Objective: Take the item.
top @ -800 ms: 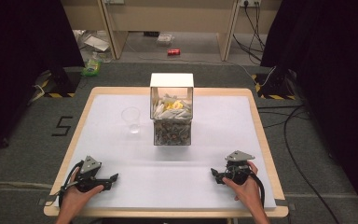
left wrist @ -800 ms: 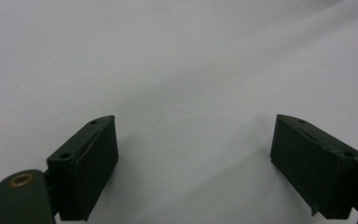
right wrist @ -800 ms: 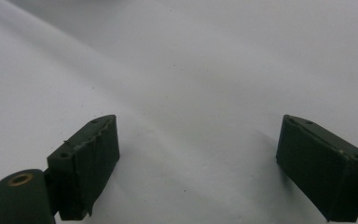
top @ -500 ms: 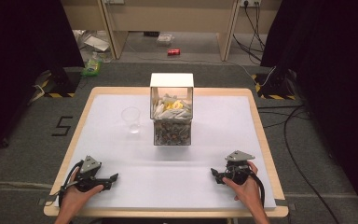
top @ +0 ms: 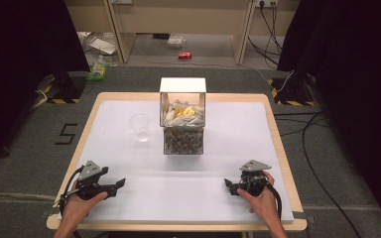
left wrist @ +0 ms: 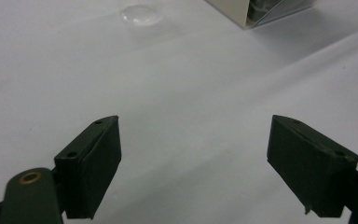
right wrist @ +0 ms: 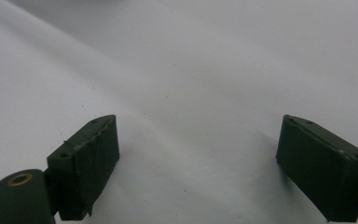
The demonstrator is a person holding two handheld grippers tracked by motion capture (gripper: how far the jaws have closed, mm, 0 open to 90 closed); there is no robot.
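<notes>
At the lower left of the high view the left gripper (top: 121, 182) rests on the white table (top: 238, 148), with the right gripper (top: 226, 184) at the lower right, both pointing inward, well apart. A clear box (top: 183, 119) of packets stands at centre, a clear cup (top: 140, 127) just left of it. From the left gripper view, jaws stand wide with nothing between them; cup (left wrist: 141, 13) at top, box corner (left wrist: 261, 11) upper right. From the right gripper view, jaws gape equally wide over bare table (right wrist: 191, 84).
</notes>
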